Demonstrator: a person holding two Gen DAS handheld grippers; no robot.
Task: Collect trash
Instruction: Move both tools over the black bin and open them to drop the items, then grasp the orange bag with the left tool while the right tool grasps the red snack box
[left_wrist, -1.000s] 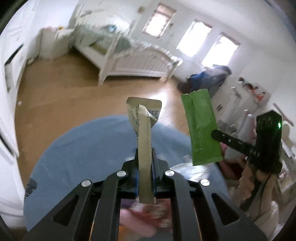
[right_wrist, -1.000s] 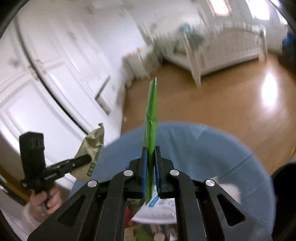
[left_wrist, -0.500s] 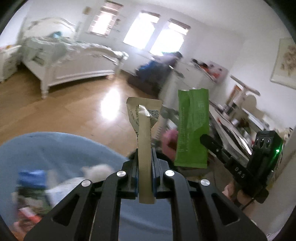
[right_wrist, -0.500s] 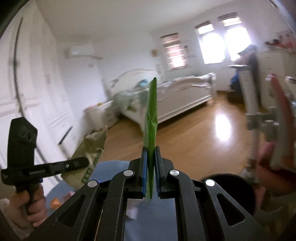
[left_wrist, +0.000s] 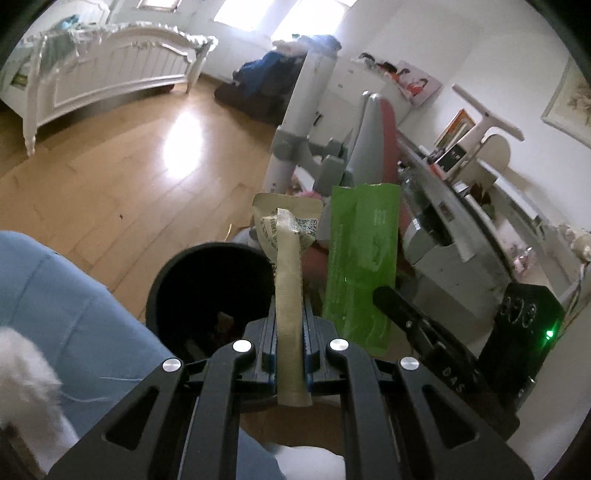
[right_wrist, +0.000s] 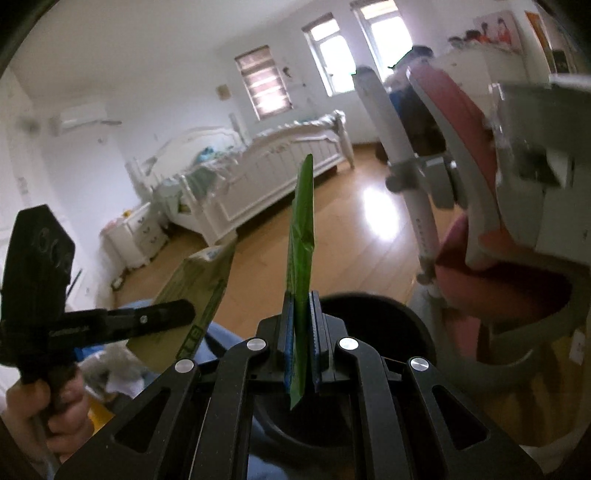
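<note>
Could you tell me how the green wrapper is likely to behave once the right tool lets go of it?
The green wrapper stands upright from a pinch at its bottom edge, so it seems fairly stiff for thin film. Edge-on it looks very thin, probably light. Released, it may flutter rather than fall straight into the black bin.

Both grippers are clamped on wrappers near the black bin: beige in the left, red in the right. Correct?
Not quite. The right gripper is clamped on a green wrapper, not red, as the right wrist view shows. The left gripper does hold the beige wrapper by the black bin.
</note>
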